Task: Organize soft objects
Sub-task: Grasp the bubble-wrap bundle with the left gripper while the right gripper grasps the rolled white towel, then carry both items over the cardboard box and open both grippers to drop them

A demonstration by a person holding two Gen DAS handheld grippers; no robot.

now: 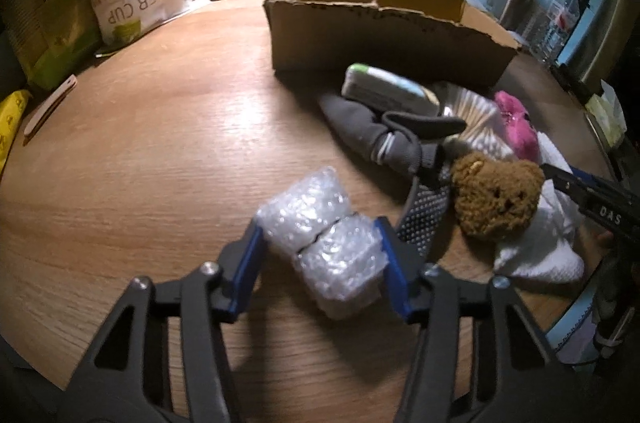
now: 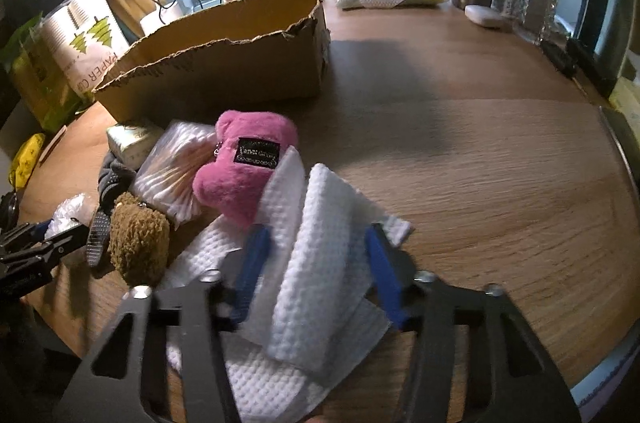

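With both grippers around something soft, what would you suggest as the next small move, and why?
Probably lift the left gripper and carry its bubble wrap toward the open cardboard box. Its fingers already press the bundle on both sides, and the table between it and the box is bare. The right gripper merely straddles the white cloth, so it seems less ready.

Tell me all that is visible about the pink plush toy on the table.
The pink plush toy is small and fluffy, made of soft pile fabric, with rounded lobes at its ends. A black sewn label with pale, unreadable lettering sits on its upper face. It lies flat on the wooden table, in front of the open cardboard box. A bag of cotton swabs touches its left side, and the folded white waffle cloth overlaps its right lower edge. Neither claw touches it.
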